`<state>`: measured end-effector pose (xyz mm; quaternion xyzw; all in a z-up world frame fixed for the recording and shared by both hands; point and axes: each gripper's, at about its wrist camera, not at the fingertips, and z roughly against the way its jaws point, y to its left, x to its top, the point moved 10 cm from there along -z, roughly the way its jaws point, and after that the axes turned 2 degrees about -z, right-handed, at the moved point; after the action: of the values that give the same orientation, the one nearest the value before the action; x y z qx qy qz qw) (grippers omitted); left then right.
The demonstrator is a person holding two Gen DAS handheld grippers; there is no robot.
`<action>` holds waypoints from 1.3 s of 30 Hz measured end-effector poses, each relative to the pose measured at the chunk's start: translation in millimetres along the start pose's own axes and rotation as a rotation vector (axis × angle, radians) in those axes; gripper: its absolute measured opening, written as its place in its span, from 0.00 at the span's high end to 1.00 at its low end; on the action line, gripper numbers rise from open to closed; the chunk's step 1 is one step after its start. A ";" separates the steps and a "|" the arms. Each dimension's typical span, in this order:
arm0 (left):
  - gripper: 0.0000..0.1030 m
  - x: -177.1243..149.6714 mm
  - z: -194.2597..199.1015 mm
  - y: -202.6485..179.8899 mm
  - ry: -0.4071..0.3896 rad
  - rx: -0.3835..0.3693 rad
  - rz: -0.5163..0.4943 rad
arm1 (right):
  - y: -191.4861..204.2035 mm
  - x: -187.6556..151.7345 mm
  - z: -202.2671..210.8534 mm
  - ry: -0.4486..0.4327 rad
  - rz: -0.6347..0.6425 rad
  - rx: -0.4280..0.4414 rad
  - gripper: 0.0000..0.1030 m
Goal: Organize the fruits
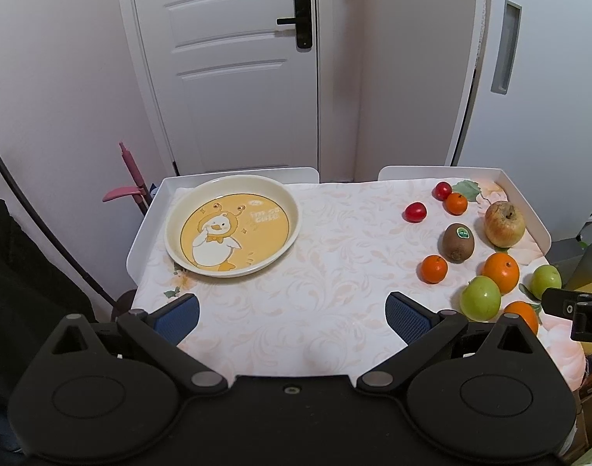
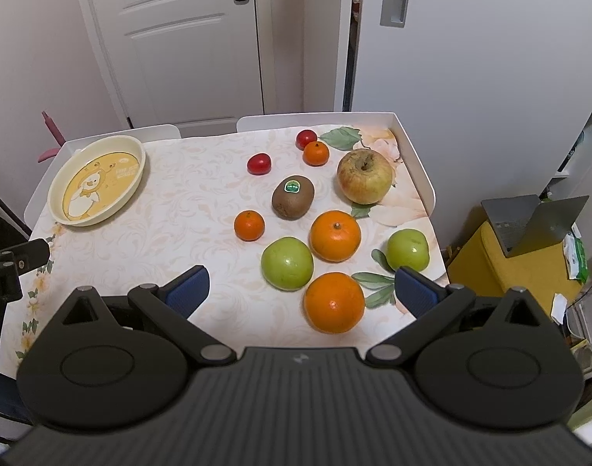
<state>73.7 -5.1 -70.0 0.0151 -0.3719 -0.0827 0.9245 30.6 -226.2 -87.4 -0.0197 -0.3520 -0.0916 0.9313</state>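
A cream plate (image 1: pixel 274 194) (image 2: pixel 138 155) with a yellow duck picture sits empty at the table's far left. Fruit is spread over the right half: a kiwi (image 2: pixel 293 197) (image 1: pixel 458 242), a yellowish apple (image 2: pixel 364 176) (image 1: pixel 504 224), two green apples (image 2: pixel 287 263) (image 2: pixel 407 249), two big oranges (image 2: pixel 335 236) (image 2: pixel 334 302), two small mandarins (image 2: pixel 249 225) (image 2: pixel 316 153) and two red tomatoes (image 2: pixel 259 164) (image 2: pixel 306 138). My left gripper (image 1: pixel 292 312) hovers open over the table's bare middle. My right gripper (image 2: pixel 302 287) is open above the near orange and green apple, holding nothing.
The white table (image 1: pixel 523 198) has raised rims at the back and sides and a floral cloth. A white door stands behind it. At the right are a yellow stool (image 2: pixel 474 256) with a laptop (image 2: pixel 537 223) on it. A pink handle (image 1: pixel 131 178) leans at the left.
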 end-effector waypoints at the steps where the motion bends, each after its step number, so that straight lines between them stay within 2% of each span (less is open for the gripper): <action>1: 0.00 0.0 0.0 0.1 0.000 0.001 -0.001 | -0.7 0.1 0.2 0.001 -0.003 -0.001 0.00; 19: 0.00 3.4 -2.0 1.8 -0.008 -0.002 -0.005 | 0.6 2.8 -0.3 -0.003 -0.004 -0.008 0.00; 28: 0.00 8.8 -0.8 5.9 -0.022 0.011 -0.039 | 4.5 3.6 -1.1 0.007 -0.018 -0.011 0.00; 39: 0.00 11.9 -17.5 -18.8 -0.005 -0.060 -0.113 | 0.3 5.4 -6.1 0.016 -0.037 -0.013 0.00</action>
<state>91.5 -26.2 -76.2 0.0081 -0.3701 -0.1462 0.9174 38.7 -227.4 -88.4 -0.0186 -0.3441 -0.1111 0.9321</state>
